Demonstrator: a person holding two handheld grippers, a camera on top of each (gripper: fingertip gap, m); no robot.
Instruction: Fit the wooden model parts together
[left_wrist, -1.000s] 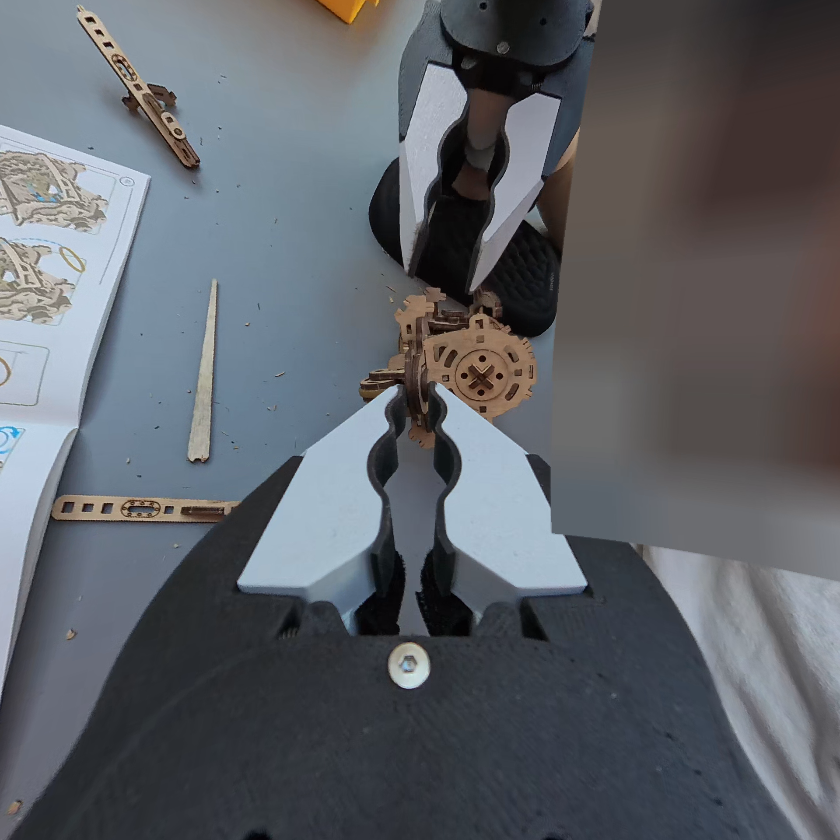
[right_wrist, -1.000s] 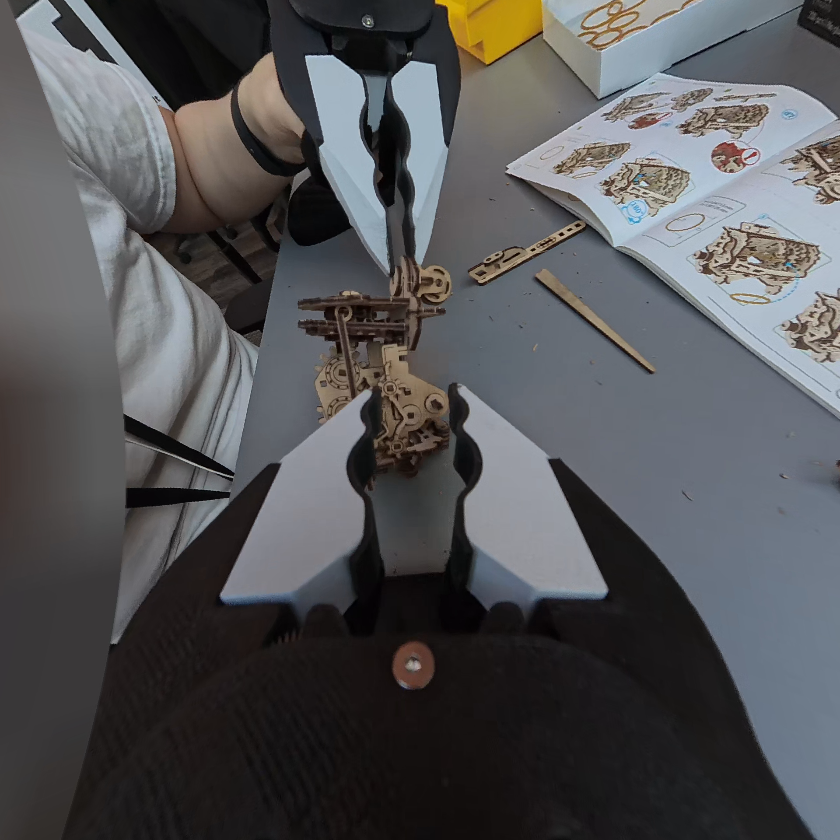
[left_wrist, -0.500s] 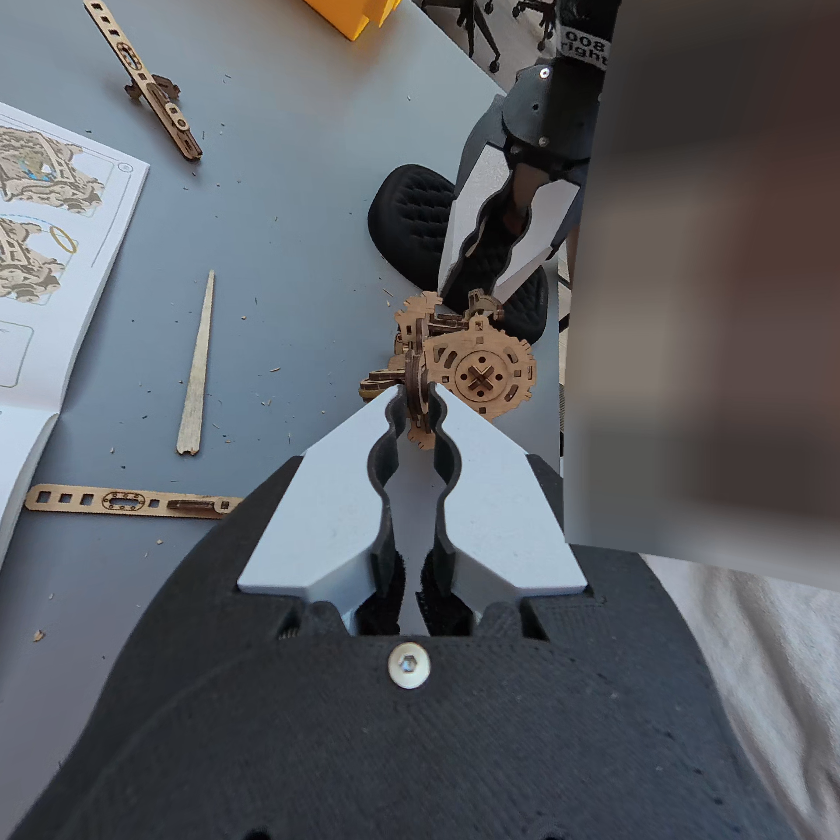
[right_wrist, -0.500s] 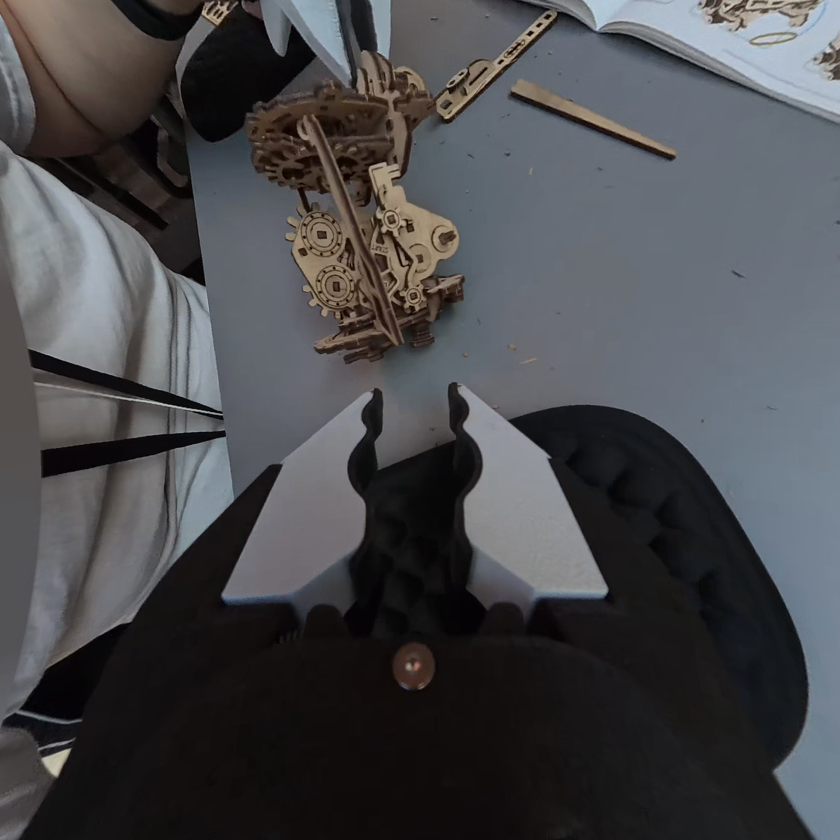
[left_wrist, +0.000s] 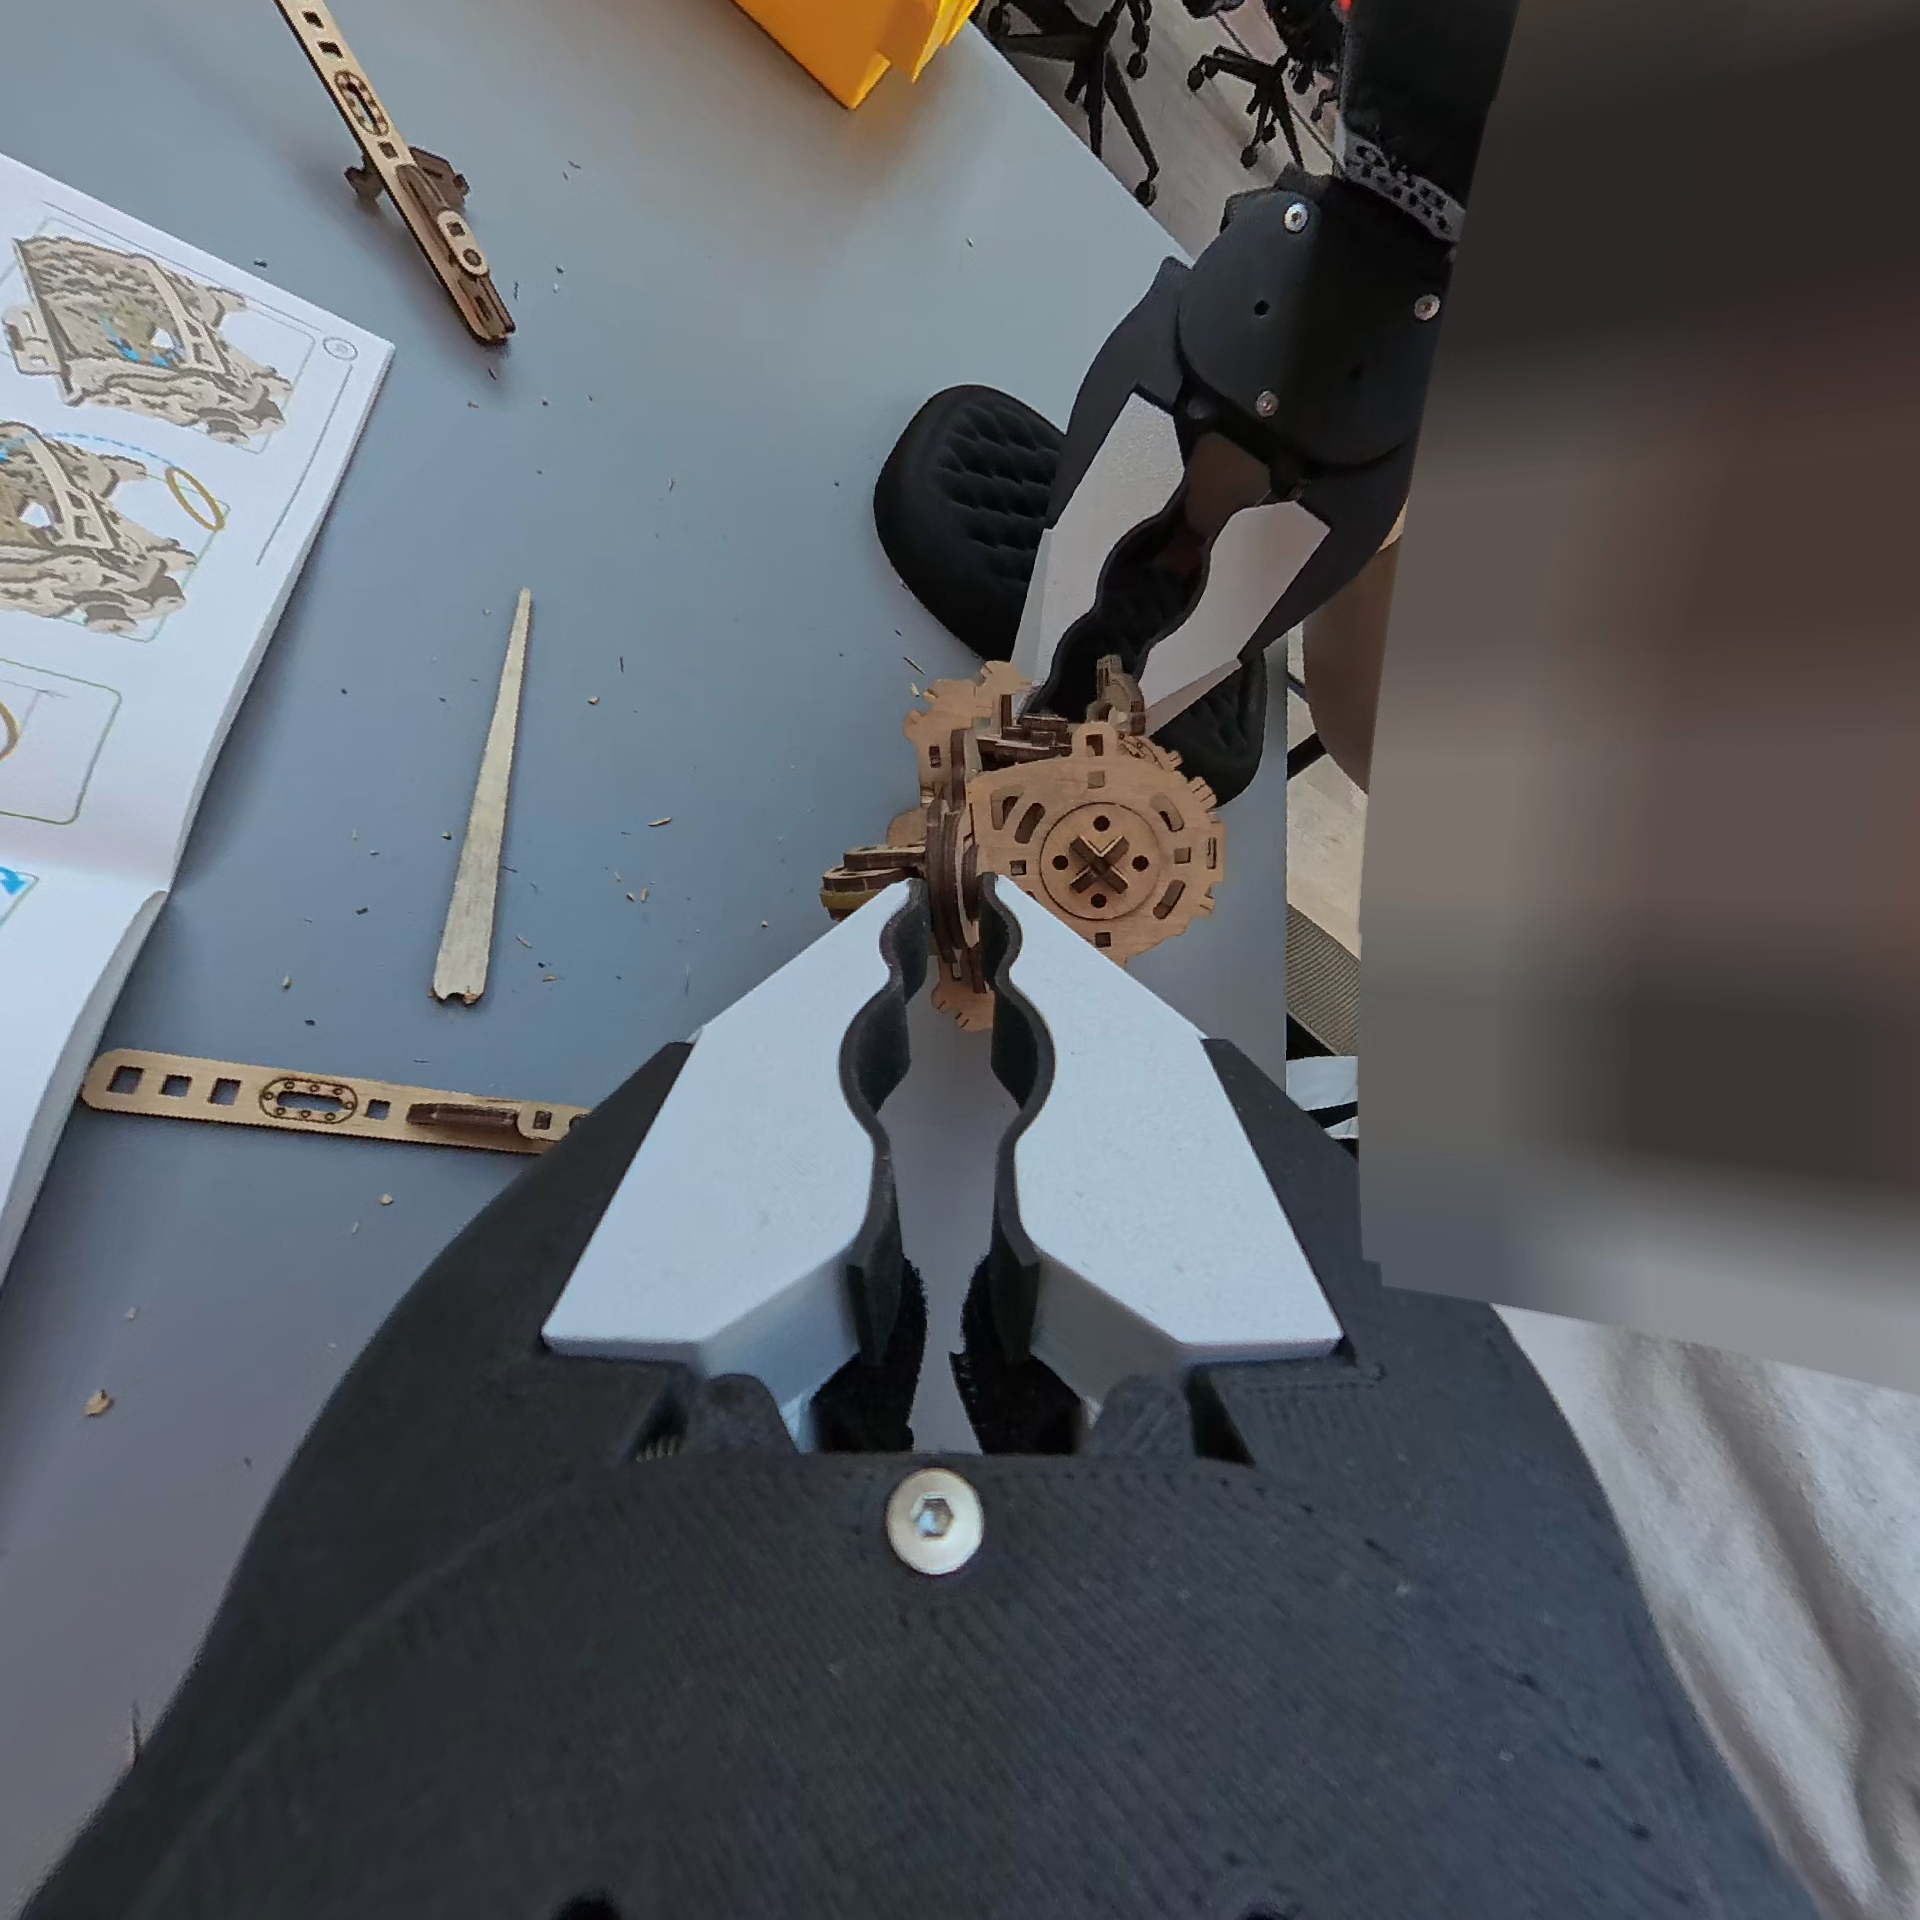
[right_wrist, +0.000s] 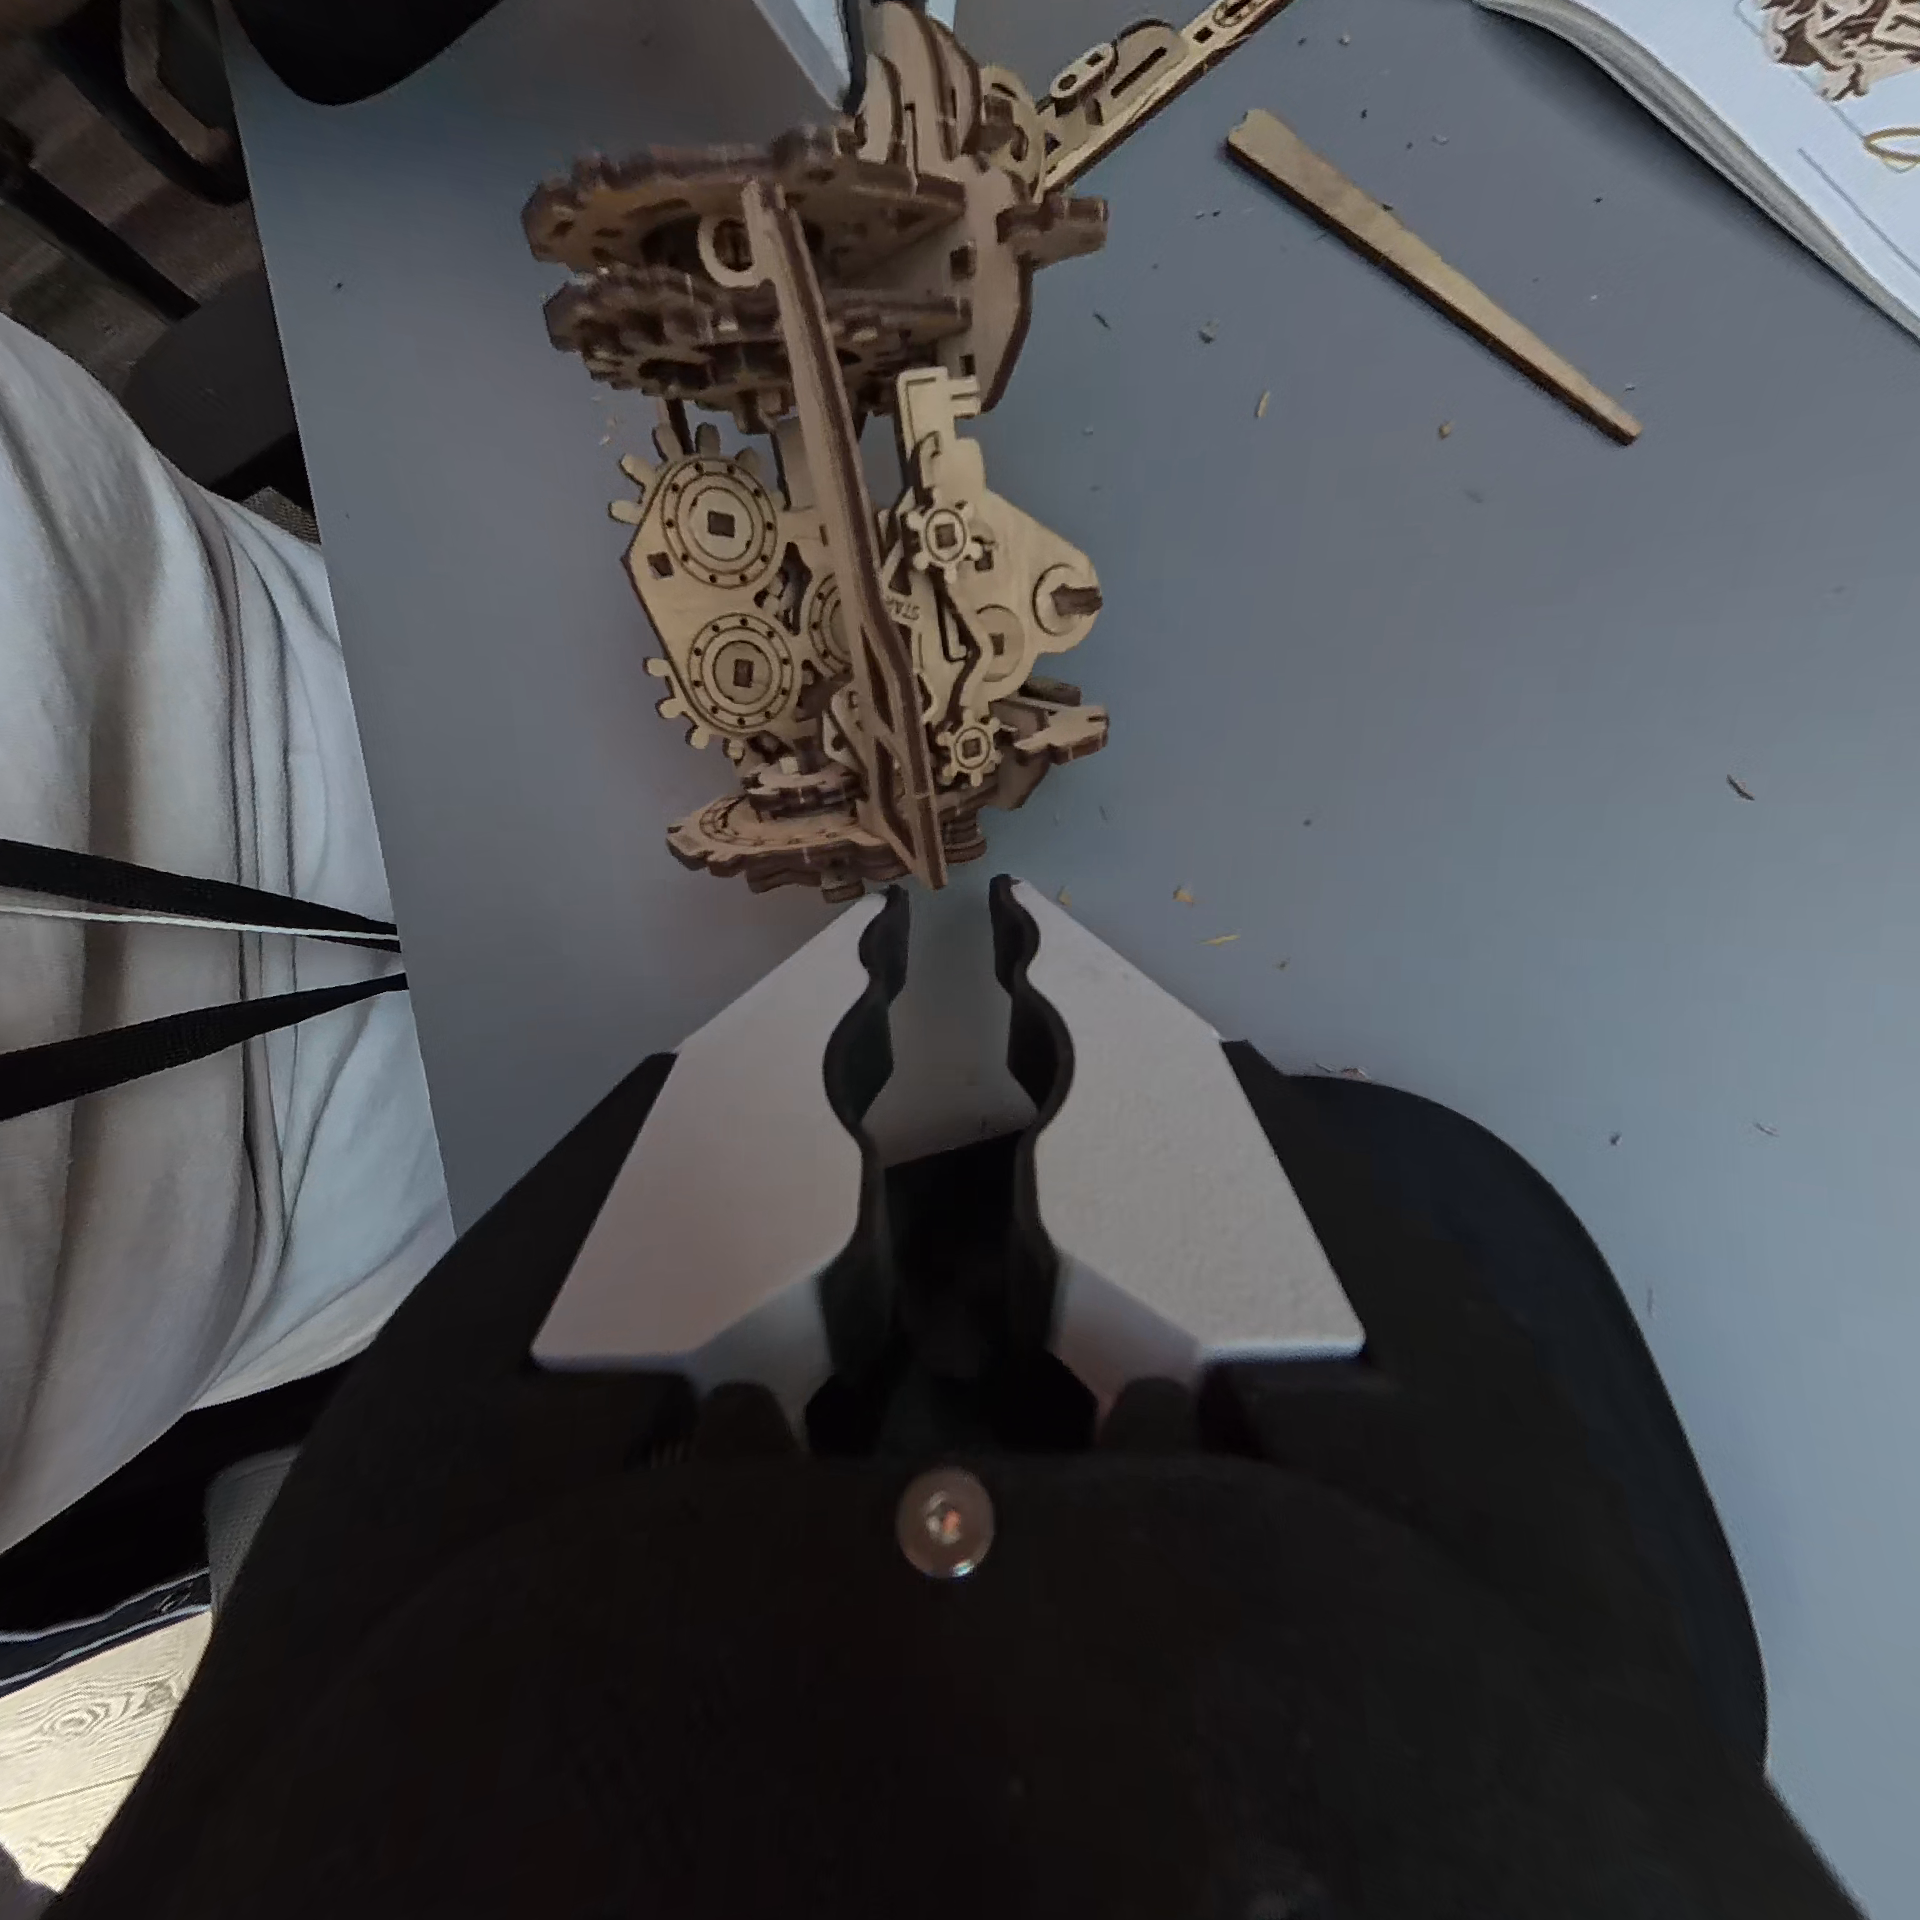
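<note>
Right gripper (right_wrist: 948, 906), jaws spread and empty, has backed off the tan laser-cut wooden gear assembly (right_wrist: 831, 499), now pinched by the left gripper (left_wrist: 951, 914) alone, likely repositioning for regrasp.

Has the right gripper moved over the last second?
Yes. The right gripper has swung rightward toward the table edge, beside the wooden model.

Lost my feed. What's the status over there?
Left claw shut on wooden model. Right claw open, at model's near end, holding nothing. Nothing blocking.
</note>
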